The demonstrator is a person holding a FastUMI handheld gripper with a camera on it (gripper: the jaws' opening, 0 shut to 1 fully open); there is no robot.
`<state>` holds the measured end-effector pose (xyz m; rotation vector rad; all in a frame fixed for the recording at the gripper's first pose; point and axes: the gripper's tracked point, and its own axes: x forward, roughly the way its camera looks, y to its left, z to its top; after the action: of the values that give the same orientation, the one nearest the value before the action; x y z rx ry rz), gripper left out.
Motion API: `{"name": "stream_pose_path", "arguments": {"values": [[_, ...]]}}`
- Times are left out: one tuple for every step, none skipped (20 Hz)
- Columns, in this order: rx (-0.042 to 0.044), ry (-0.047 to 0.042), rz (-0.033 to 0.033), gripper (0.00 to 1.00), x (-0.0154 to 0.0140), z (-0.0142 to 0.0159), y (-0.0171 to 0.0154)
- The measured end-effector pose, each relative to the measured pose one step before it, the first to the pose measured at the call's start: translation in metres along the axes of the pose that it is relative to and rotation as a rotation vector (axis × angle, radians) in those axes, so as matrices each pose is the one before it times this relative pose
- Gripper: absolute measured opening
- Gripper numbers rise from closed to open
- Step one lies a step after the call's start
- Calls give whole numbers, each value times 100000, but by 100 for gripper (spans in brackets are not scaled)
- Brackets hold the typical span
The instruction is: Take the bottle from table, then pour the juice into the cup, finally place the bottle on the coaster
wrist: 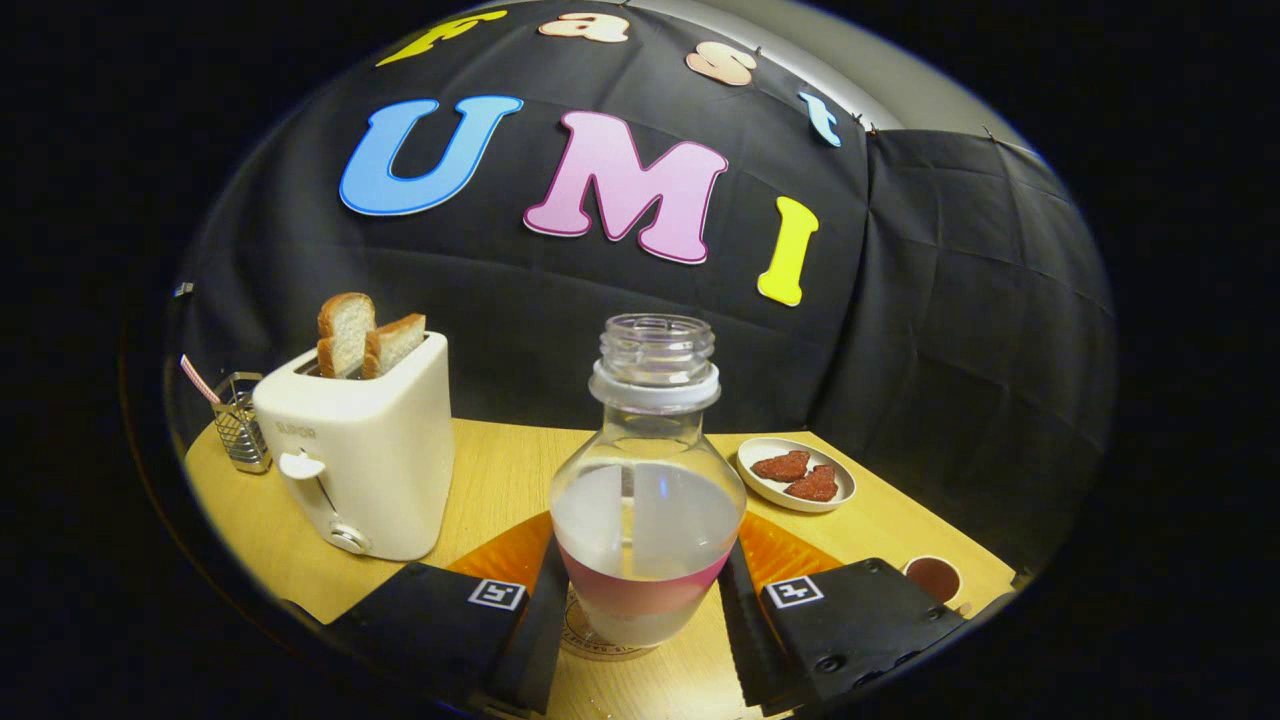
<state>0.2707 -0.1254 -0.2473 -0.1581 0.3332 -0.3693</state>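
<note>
Your gripper (645, 610) has the bottle (647, 490) standing upright between its two fingers, long axis vertical, open neck at the top. The pads sit just beside the lower body on both sides, but you cannot tell whether both press on the plastic or a sliver of gap remains.

The bottle's base rests on a round printed disc, probably the coaster (585, 635), with an orange mat (500, 555) spreading out behind it on the table (500, 470).

The cup (933, 578) stands beyond your right finger, near the table's right edge, with dark liquid in it. The toaster (355, 465) holding bread slices sits towards the left edge, and a plate (796, 473) lies behind the bottle to the right.

If the pour is done, as I judge, the next move is simply to ease back.
</note>
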Motion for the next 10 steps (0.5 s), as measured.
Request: {"name": "stream_pose_path", "arguments": {"values": [[2824, 1036, -358, 72, 200, -483, 118], [2694, 220, 126, 72, 247, -280, 10], [1802, -92, -650, 72, 174, -65, -181], [1930, -62, -699, 72, 319, -47, -322], [2579, 70, 105, 72, 159, -5, -61], [2180, 59, 144, 72, 42, -84, 72], [2113, 517, 220, 72, 26, -194, -16], [1437, 852, -63, 72, 163, -269, -185], [1163, 1026, -136, 72, 151, -385, -33], [750, 962, 401, 72, 247, -421, 25]]}}
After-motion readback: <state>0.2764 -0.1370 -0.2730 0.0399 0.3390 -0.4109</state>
